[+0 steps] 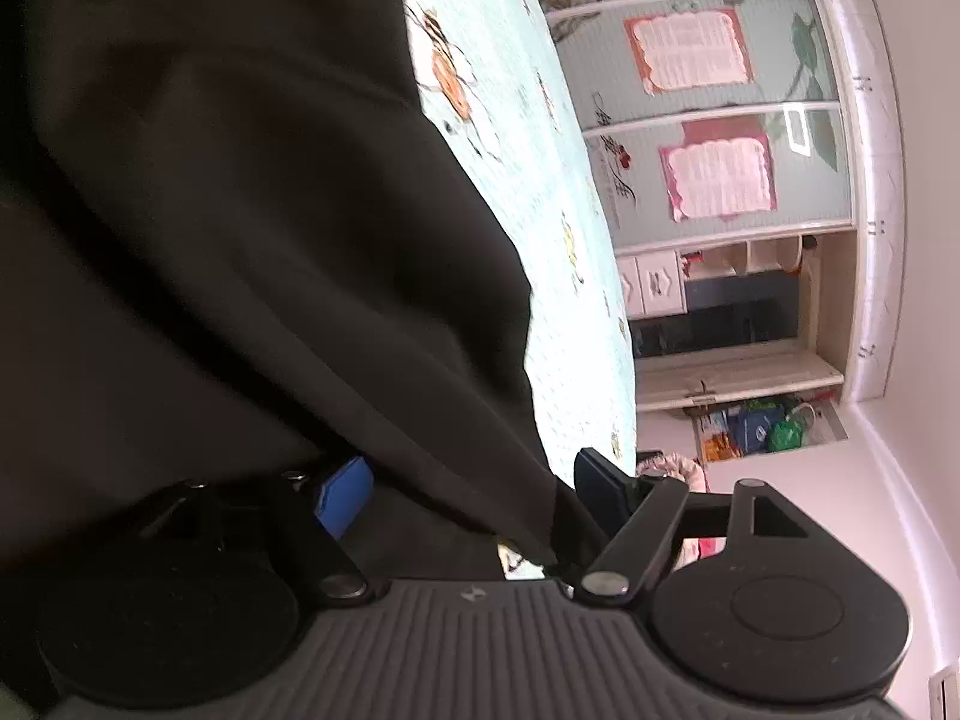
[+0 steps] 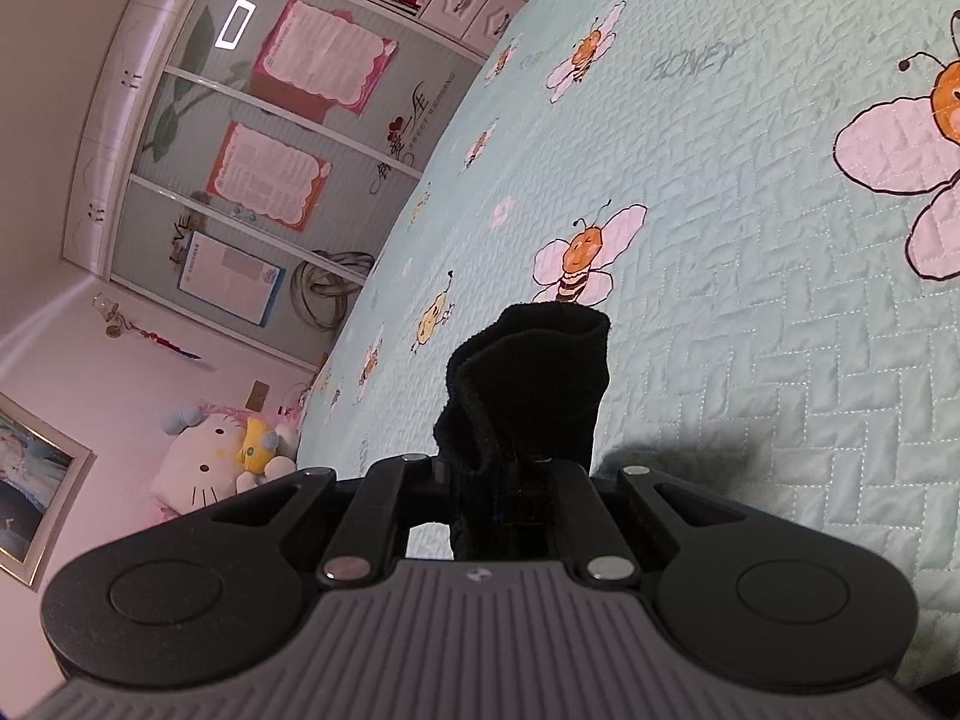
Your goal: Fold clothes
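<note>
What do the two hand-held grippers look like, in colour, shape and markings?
Both look the same: a grey ribbed body with a small pale logo, two round black discs at its sides, and black linkage arms on silver pivot pins. The left hand-held gripper shows a blue pad on one finger. The right hand-held gripper has black fingers. No hands or sleeves are visible.

Black garment [image 2: 528,384] matt knit cloth; bedspread [image 2: 750,312] quilted, stitched.

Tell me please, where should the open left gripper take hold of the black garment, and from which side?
Probably the hanging edge of the black garment, the fold running down between the fingers of the left gripper. Come from below, since the cloth drapes loose there over the bee-print bedspread. The right gripper already pinches a bunched end.
</note>
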The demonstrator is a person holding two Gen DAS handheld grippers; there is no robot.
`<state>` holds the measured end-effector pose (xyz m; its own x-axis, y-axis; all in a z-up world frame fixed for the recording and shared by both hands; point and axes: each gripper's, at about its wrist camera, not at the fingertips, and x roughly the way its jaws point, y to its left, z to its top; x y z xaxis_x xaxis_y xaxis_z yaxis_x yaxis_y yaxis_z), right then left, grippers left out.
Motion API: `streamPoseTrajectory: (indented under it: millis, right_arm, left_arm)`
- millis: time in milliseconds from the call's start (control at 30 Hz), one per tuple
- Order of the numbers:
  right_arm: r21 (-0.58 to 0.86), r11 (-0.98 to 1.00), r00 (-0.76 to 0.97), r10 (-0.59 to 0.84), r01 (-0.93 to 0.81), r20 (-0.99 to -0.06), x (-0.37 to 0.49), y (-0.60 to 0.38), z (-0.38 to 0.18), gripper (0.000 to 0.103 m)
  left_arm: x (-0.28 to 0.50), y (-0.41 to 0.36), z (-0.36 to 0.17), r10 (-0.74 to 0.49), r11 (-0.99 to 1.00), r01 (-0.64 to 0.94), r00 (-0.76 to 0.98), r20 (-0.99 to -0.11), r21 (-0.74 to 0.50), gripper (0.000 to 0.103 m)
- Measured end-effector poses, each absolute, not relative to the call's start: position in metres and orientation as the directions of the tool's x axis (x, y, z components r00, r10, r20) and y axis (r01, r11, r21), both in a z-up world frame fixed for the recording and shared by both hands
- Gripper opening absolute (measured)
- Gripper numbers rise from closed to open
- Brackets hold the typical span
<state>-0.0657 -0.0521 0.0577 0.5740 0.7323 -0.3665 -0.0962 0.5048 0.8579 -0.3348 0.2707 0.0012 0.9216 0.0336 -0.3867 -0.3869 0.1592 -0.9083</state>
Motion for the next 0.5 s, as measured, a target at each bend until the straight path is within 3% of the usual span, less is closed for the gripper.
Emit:
streamPoseTrajectory:
  millis: [100,133,200,267,300,500]
  right_arm:
    - [0.855,0.509,0.575,0.73,-0.099,-0.368,-0.064,-0.054,0.057,0.008]
    - [0.851,0.516,0.578,0.727,-0.101,-0.372,-0.063,-0.055,0.057,0.008]
    - [0.841,0.531,0.587,0.714,-0.099,-0.382,-0.062,-0.058,0.057,0.008]
    - [0.834,0.544,0.594,0.702,-0.091,-0.393,-0.06,-0.06,0.058,0.008]
    - [0.83,0.552,0.598,0.694,-0.085,-0.401,-0.058,-0.061,0.059,0.008]
    - [0.842,0.532,0.608,0.7,-0.093,-0.375,-0.058,-0.082,0.085,0.007]
  left_arm:
    - [-0.322,0.27,0.002,0.036,0.189,-0.391,0.919,-0.392,-0.901,0.076]
    - [-0.317,0.272,0.003,0.03,0.208,-0.395,0.917,-0.398,-0.895,0.069]
    - [-0.313,0.286,0.006,-0.012,0.263,-0.413,0.902,-0.431,-0.872,0.05]
    - [-0.312,0.3,0.008,-0.038,0.301,-0.419,0.892,-0.45,-0.856,0.006]
    - [-0.314,0.308,0.01,-0.042,0.308,-0.415,0.893,-0.448,-0.856,0.0]
    - [-0.334,0.344,0.072,-0.128,0.339,-0.224,0.951,-0.281,-0.914,0.0]
